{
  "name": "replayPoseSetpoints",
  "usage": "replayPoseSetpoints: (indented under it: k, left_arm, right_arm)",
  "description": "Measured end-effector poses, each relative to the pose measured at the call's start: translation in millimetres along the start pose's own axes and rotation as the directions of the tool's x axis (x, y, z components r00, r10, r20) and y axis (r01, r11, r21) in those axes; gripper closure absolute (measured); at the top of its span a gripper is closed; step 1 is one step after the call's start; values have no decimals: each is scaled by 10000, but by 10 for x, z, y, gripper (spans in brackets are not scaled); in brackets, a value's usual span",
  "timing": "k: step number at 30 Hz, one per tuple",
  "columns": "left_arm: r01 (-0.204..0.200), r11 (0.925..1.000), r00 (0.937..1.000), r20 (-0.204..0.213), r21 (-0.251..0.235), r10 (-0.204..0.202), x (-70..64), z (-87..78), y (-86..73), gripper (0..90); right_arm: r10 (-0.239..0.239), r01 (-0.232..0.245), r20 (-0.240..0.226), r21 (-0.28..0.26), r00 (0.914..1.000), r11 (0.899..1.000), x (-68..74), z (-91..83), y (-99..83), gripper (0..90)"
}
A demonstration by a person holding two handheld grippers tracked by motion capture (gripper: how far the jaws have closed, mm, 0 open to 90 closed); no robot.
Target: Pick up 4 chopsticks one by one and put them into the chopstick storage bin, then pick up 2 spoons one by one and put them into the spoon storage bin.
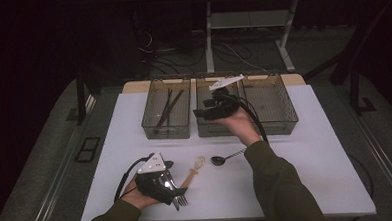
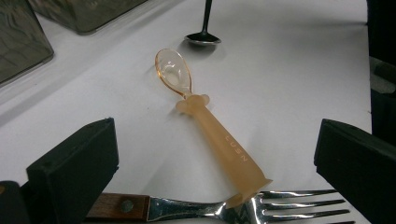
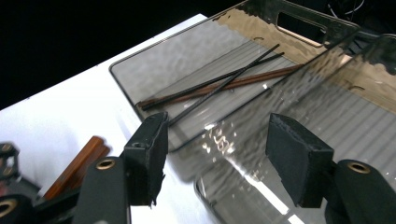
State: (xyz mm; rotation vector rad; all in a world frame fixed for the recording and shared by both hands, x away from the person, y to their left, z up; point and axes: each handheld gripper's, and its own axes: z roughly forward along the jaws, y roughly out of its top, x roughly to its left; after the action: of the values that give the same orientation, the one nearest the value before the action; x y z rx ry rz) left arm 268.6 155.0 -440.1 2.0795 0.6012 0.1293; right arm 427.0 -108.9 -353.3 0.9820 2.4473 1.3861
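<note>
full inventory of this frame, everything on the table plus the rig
table: 1, white, centre of the high view
bins: 3, clear smoky plastic, side by side along the far edge
chopsticks: several, dark and brown, in the left bin
plastic spoon: 1, translucent orange, near edge, its handle end touching the fork
metal spoon: 1, dark silver, right of the plastic spoon
fork: 1, silver with a wooden handle, at the near edge under the left tool
left tool: 1, black, jaws open over the fork
right tool: 1, black, jaws open, held over the middle bin
sleeves: 2, olive green, coming in from the bottom
</note>
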Motion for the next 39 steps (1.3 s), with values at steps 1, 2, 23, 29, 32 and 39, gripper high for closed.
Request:
replayPoseSetpoints:
  k: [1, 2, 23, 29, 32, 39]
  left_arm:
    - [49, 10000, 10000, -41, -10, -49, -1, -1, -1, 0]
    - [61, 10000, 10000, -43, 18, -60, 4, -3, -1, 0]
    - [39, 9992, 9999, -151, 386, -33, 8, 8, -3, 0]
    - [110, 9993, 9997, -223, 352, -102, 4, 3, -6, 0]
    - [102, 9992, 9997, -232, 393, -93, 3, 6, -6, 0]
    - [179, 9994, 9996, -216, 302, -172, 10, 7, -6, 0]
  right_arm:
    - [-42, 42, -15, -50, 10000, 10000, -3, -39, -27, 383]
    - [-112, 112, -47, -83, 9999, 9999, -6, -91, -61, 379]
    - [-216, 215, -86, -87, 9997, 9997, 0, -845, -980, 287]
    - [-28, 29, 224, -69, 9997, 10000, 12, -1047, -1258, 268]
    - [31, -30, 349, -44, 9994, 10000, 22, -1111, -1390, 249]
    - [120, -110, 968, -106, 9952, 9999, 66, -1214, -1694, 203]
